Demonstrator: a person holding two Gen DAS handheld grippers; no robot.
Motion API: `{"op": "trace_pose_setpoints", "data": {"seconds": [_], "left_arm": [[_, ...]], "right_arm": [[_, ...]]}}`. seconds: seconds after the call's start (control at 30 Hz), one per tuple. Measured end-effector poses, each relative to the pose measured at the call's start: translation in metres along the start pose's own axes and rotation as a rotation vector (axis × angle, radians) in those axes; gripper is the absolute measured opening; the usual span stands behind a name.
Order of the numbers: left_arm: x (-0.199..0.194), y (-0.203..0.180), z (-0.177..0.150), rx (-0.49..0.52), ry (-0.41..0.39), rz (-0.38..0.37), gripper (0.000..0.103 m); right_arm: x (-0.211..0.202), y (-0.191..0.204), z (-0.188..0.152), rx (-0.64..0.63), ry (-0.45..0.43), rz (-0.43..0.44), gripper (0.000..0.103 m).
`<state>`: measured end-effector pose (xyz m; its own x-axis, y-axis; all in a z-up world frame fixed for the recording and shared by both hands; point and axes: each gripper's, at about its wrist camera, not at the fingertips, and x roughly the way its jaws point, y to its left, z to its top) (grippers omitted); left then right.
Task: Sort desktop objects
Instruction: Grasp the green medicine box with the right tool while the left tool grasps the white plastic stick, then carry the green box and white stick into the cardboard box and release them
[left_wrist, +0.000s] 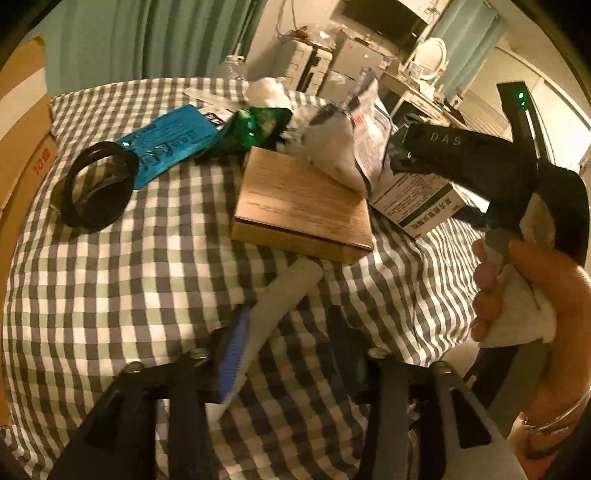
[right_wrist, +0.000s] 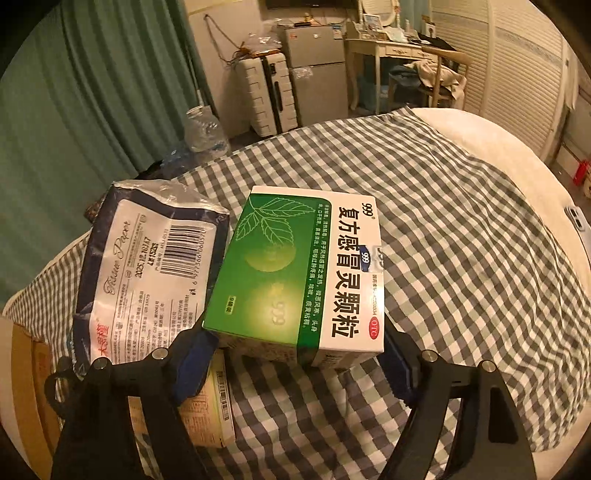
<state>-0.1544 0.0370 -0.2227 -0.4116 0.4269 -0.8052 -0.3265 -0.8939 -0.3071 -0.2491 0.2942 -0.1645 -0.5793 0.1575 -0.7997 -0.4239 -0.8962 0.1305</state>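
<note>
A checked cloth (right_wrist: 461, 229) covered the surface under your grippers. Your left gripper (left_wrist: 280, 354) had its jaws spread, a grey tube (left_wrist: 280, 295) lying against its left blue pad. Your right gripper (right_wrist: 299, 354) pinched the green medicine box (right_wrist: 295, 273). Beyond sat a brown box (left_wrist: 299, 206), a tissue pack (right_wrist: 147, 258) and a black ring (left_wrist: 96, 184).

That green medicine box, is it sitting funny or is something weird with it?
A bit, yes. The green medicine box is not lying flat: its left end rests on a tan box, so it tilts, and it crowds the crumpled tissue pack. The right gripper straddles it with fingers at both ends. No damage shows.
</note>
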Motion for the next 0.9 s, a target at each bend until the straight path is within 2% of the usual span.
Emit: {"op": "trace_pose_setpoints", "data": {"seconds": [0.07,0.13,0.17,0.2,0.3,0.6,0.7,0.83,0.9], "left_arm": [[0.009,-0.003,0.000,0.049,0.025,0.061,0.047],[0.016,-0.009,-0.003,0.108,0.037,0.142,0.031],[0.017,-0.009,-0.004,0.120,0.038,0.170,0.020],[0.017,-0.007,-0.004,0.113,0.040,0.181,0.013],[0.012,0.003,-0.004,0.061,0.036,0.149,0.006],[-0.026,0.022,-0.005,-0.026,-0.047,0.123,0.005],[-0.026,0.020,0.020,-0.025,-0.080,0.134,0.005],[-0.046,0.015,0.025,-0.016,-0.116,0.142,0.005],[-0.073,0.018,0.025,-0.006,-0.157,0.154,0.005]], "right_arm": [[-0.006,-0.004,0.000,-0.004,-0.006,0.006,0.079],[-0.012,-0.009,0.000,0.003,-0.013,0.014,0.079],[-0.015,-0.011,0.000,0.006,-0.013,0.018,0.079],[-0.016,-0.013,0.001,0.009,-0.012,0.025,0.079],[-0.021,-0.021,-0.001,0.029,-0.004,0.043,0.079],[-0.060,-0.027,-0.002,0.001,-0.043,0.082,0.079],[-0.076,-0.031,-0.003,-0.003,-0.054,0.104,0.079],[-0.098,-0.032,-0.009,-0.007,-0.057,0.139,0.079],[-0.108,-0.028,-0.013,-0.020,-0.060,0.154,0.078]]}}
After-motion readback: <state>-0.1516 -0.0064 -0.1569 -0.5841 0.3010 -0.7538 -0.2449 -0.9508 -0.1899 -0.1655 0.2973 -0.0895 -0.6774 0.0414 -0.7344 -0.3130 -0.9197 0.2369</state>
